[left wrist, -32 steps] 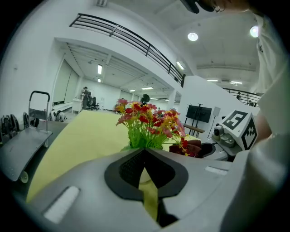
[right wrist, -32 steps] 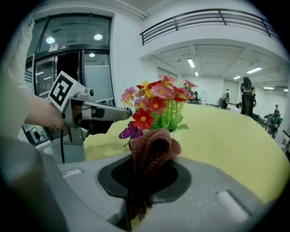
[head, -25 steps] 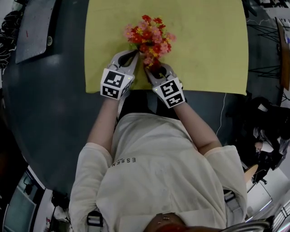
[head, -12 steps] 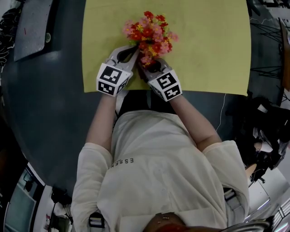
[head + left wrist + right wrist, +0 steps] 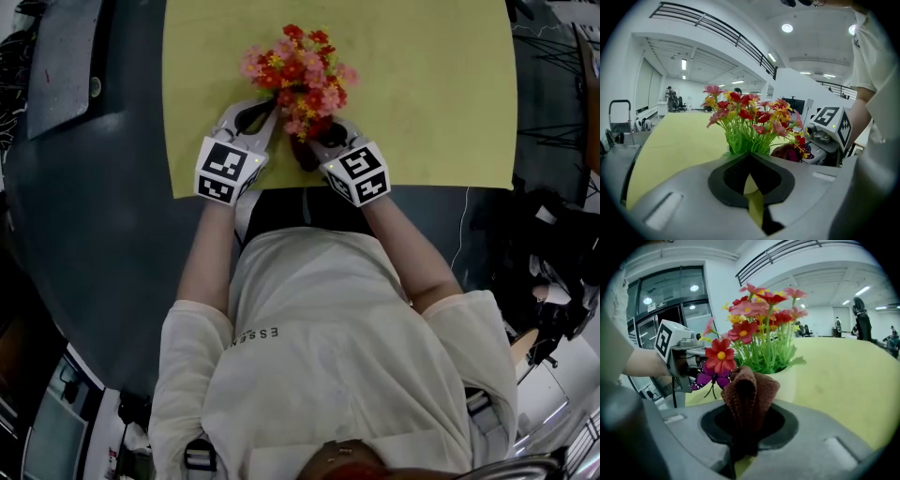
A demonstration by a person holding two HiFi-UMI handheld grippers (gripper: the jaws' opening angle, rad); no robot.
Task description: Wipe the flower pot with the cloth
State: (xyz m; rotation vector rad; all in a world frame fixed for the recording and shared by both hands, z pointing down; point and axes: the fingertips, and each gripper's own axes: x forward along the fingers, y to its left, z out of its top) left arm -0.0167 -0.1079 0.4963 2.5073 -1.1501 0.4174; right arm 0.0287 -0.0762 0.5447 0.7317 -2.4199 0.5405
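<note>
Wiping looks under way. The right gripper (image 5: 749,401) clamps a brown cloth (image 5: 750,385), with the flower pot (image 5: 787,380) just ahead of it. The left gripper (image 5: 751,171), jaws together, rests near the pot's other side. The likely next move is to rub the cloth along the pot's wall.

Both arms reach forward, left gripper (image 5: 750,160) closed and empty, right gripper (image 5: 744,414) pinching the cloth (image 5: 751,384).

The person wears a cream short-sleeved T-shirt (image 5: 319,356) with small dark letters. The left gripper (image 5: 271,112) and the right gripper (image 5: 313,143) are grey plastic, each with a white cube (image 5: 223,171) covered in black square marks.
</note>
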